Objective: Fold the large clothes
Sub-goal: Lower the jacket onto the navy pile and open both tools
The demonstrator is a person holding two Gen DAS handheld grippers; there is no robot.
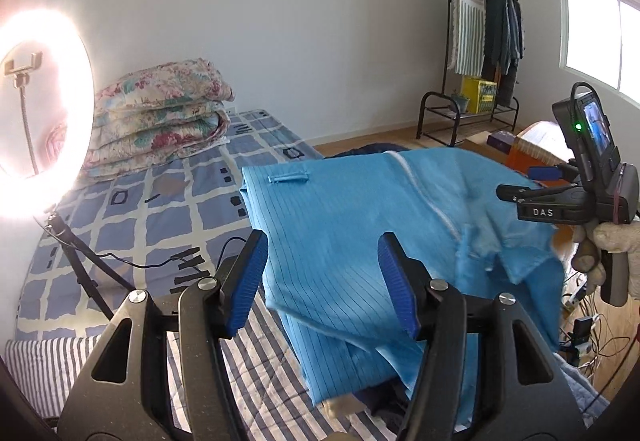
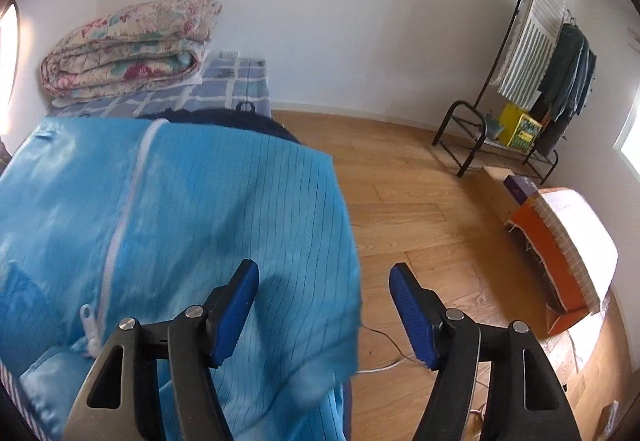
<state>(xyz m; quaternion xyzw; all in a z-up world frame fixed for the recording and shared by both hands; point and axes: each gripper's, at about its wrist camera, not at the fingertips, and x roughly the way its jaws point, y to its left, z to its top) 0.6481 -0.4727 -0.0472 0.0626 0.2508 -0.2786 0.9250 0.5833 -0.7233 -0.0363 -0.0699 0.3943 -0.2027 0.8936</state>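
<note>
Both grippers, left (image 1: 324,281) and right (image 2: 324,313), had their blue fingers (image 2: 236,305) apart, gripping nothing. Between and beneath them the folded blue garment (image 1: 360,209) lay on the bed (image 1: 160,209), near its edge.

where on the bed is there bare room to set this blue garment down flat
Free: the checked sheet between the folded floral quilt and the blue garment. Crowded: the left edge, with the ring light, its tripod and cable. The garment and dark clothes fill the near side.
</note>
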